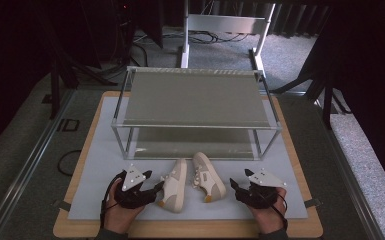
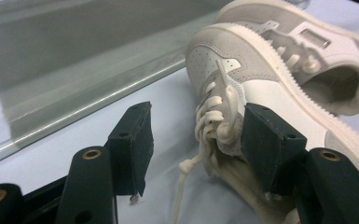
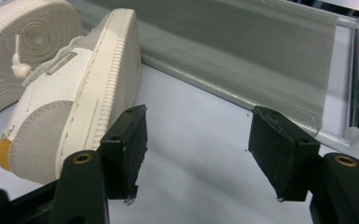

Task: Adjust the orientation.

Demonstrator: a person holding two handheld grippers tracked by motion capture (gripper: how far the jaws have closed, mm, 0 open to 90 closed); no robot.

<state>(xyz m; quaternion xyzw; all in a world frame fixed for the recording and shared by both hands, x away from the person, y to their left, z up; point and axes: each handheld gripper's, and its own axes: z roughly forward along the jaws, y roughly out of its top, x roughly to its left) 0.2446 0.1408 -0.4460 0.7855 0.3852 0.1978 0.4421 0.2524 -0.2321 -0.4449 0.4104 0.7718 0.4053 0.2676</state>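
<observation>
Looking at the pair of sneakers as the anchor: your left gripper sits just left of the left sneaker, right at its laced side; in the left gripper view the jaws stand apart, one pad touching or just beside the tongue and laces, the other pad clear over the white mat; nothing clamped, laces lie in the gap; whether the near pad actually presses the upper I cannot tell. Your right gripper is near the right sneaker, on its right side, apart from it; in the right gripper view the jaws are wide with bare mat between them, and the sneaker's heel, with its orange tab, is just left of the left pad, not between the pads. Both sneakers lie on the mat, toes pointing away from you, heels splayed apart, toes near each other; the left one is tipped over against the right one, sole visible in the right gripper view. The metal two-tier shoe rack stands just behind the sneakers' toes; both grey shelves bare.
</observation>
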